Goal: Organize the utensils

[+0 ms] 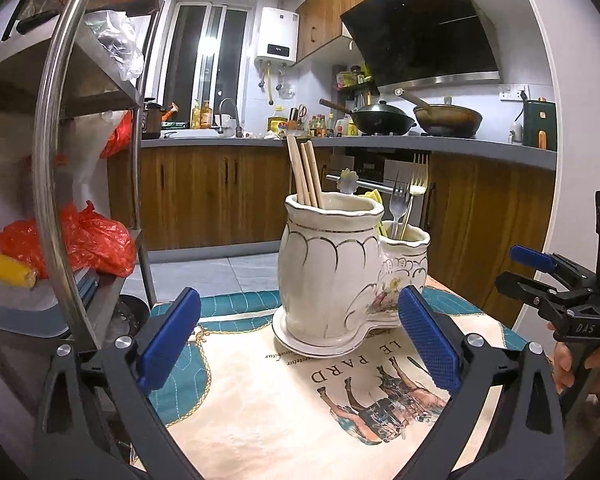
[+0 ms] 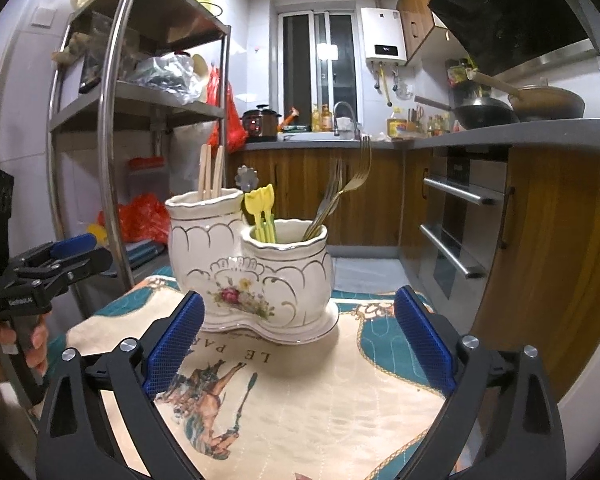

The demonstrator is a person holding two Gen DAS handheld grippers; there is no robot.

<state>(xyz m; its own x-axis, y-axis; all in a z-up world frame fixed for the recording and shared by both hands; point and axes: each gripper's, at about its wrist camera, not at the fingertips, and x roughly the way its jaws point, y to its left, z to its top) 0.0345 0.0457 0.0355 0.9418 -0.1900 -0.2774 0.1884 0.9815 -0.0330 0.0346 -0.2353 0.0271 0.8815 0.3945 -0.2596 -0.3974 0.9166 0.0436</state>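
Your left tongs (image 1: 300,344) stand spread wide with nothing between their blue pads, and your right tongs (image 2: 300,344) are just as wide and just as empty. Both point at the cream ceramic two-pocket utensil holder with gold trim and a painted flower (image 2: 256,272), which sits upright on the horse-printed cloth covering the surface (image 2: 320,400), ahead of both sets of pads and touching neither. Its taller pocket holds pale wooden chopsticks (image 1: 304,174). The lower pocket holds metal forks, one gold-toned (image 2: 342,196), along with small yellow plastic picks (image 2: 262,210).
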